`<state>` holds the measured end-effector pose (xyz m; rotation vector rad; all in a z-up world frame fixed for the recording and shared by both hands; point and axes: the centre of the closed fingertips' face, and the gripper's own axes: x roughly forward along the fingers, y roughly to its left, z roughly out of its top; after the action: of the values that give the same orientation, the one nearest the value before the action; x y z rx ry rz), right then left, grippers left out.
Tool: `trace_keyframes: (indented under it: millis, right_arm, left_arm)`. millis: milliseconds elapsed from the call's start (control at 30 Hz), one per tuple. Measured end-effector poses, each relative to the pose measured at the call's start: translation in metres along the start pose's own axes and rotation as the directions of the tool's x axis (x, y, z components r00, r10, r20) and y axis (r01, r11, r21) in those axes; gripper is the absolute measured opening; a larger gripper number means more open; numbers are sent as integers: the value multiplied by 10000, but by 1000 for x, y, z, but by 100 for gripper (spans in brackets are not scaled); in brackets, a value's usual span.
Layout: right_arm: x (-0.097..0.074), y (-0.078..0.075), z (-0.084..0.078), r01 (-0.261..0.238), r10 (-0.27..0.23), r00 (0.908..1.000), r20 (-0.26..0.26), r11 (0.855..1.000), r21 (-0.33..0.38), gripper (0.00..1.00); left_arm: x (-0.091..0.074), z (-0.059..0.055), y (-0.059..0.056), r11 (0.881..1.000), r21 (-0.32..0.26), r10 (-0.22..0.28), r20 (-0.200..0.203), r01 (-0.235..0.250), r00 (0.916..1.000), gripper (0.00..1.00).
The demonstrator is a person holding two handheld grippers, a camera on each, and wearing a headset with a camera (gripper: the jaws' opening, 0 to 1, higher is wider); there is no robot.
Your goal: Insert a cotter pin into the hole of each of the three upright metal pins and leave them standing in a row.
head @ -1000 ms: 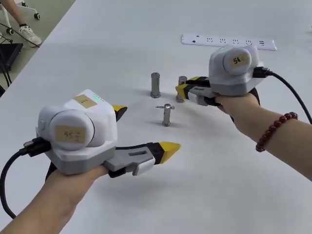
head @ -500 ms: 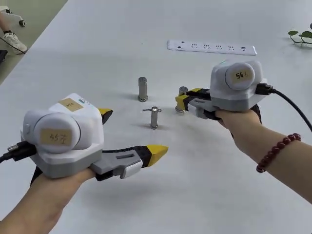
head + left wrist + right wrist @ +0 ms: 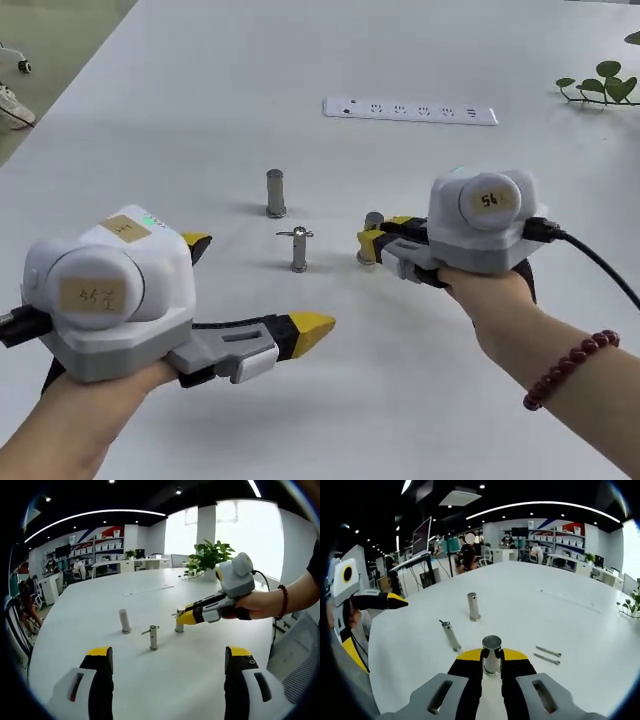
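My right hand [image 3: 482, 288] reaches level over the white table [image 3: 420, 390]. Its right gripper [image 3: 372, 237] is clamped on a smooth steel pin [image 3: 373, 222] standing just right of the middle pin [image 3: 298, 256], which carries a cotter pin [image 3: 296, 234] crosswise. My left gripper [image 3: 252, 285] hovers nearer me than the middle pin, yellow-tipped jaws wide apart and empty. A third pin [image 3: 275, 193] stands beyond the middle pin.

The worktop [image 3: 400, 390] is plain white, and so is the power strip [image 3: 410, 110]. Each metal pin [image 3: 299, 250] is bare silver-grey. The left gripper [image 3: 252, 283] and right gripper [image 3: 370, 238] have pale grey-white housings with tan labels, and black jaws tipped yellow. The bracelet [image 3: 570, 365] is dark red beads; the plant [image 3: 600, 85] is green.
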<state>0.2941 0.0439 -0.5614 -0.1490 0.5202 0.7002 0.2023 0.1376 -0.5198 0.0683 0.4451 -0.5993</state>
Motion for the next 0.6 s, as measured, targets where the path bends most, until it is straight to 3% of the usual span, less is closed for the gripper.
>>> trace_keyframes:
  millis: [600]
  right_arm:
    - [-18,12,-22,273,-272,9996,-125,9996,105,8]
  left_arm:
    - [1,-2,-3,9997,171,-161,167,158,9997,98]
